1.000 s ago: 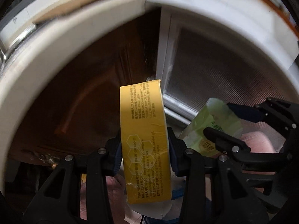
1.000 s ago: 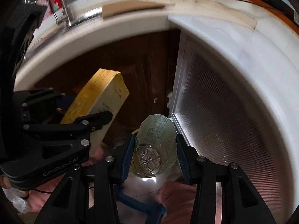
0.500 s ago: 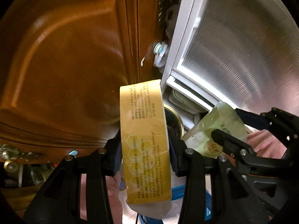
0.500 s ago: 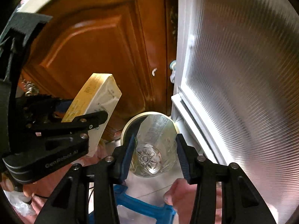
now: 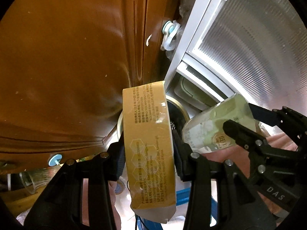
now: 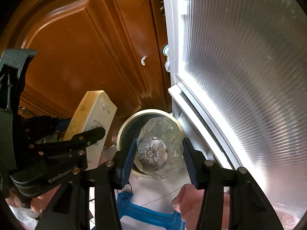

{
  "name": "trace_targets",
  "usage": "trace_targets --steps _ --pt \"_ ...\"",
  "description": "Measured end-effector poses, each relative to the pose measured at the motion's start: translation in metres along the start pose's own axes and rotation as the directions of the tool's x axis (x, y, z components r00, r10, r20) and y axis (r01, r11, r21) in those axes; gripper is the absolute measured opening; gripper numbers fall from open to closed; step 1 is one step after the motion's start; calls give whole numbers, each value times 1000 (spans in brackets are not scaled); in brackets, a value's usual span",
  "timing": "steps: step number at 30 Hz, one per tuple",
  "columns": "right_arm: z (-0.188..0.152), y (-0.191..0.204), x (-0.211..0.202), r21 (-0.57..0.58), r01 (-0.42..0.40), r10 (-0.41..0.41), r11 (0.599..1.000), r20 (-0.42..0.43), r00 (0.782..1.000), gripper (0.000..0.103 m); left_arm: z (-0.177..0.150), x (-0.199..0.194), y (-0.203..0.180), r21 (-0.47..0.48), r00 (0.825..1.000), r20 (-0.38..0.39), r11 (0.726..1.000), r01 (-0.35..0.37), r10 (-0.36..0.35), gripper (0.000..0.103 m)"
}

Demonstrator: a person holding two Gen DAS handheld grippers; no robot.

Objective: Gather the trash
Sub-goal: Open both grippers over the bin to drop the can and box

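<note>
My left gripper (image 5: 148, 153) is shut on a yellow carton box (image 5: 148, 140) with printed text, held upright. My right gripper (image 6: 159, 157) is shut on a clear plastic bottle (image 6: 159, 151) with a green label, bottom end toward the camera. Both hang just above a round bin (image 6: 124, 130) with a pale rim and dark inside, standing on the floor in the corner. In the left wrist view the bottle (image 5: 207, 126) and right gripper (image 5: 249, 132) sit to the right of the box. In the right wrist view the box (image 6: 92, 118) and left gripper (image 6: 57, 136) sit to the left.
A brown wooden cabinet door (image 6: 76, 57) stands behind the bin. A ribbed translucent white-framed door (image 6: 239, 67) is at the right. A blue plastic frame (image 6: 149, 214) lies on the tiled floor below. A clear glass (image 5: 30, 180) shows at lower left.
Both grippers have dropped from countertop height down along the cabinet door toward the floor. The round bin has come into view and is now close under the box and the bottle.
</note>
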State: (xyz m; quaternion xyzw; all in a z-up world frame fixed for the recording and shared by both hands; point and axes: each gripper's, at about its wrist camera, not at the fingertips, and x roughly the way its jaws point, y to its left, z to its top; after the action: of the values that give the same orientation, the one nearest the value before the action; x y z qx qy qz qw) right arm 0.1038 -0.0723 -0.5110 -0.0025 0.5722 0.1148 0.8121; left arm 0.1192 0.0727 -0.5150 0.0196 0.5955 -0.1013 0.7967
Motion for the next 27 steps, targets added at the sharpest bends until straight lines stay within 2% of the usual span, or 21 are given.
trace_targets --steps 4,12,20,27 --pt "4 -1 16 -1 -2 2 1000 -16 1000 51 2 8 -1 -7 1000 -10 1000 6 -6 39" --pt "5 2 22 -6 2 -3 1000 -40 999 55 8 15 -1 -7 1000 -7 1000 -11 11 41" --pt "8 -3 29 32 -22 24 999 -64 998 60 11 16 13 -50 999 -10 998 -48 47 65" --pt "7 -9 33 70 -30 35 997 -82 996 61 11 20 16 -57 998 -14 996 -69 68 79"
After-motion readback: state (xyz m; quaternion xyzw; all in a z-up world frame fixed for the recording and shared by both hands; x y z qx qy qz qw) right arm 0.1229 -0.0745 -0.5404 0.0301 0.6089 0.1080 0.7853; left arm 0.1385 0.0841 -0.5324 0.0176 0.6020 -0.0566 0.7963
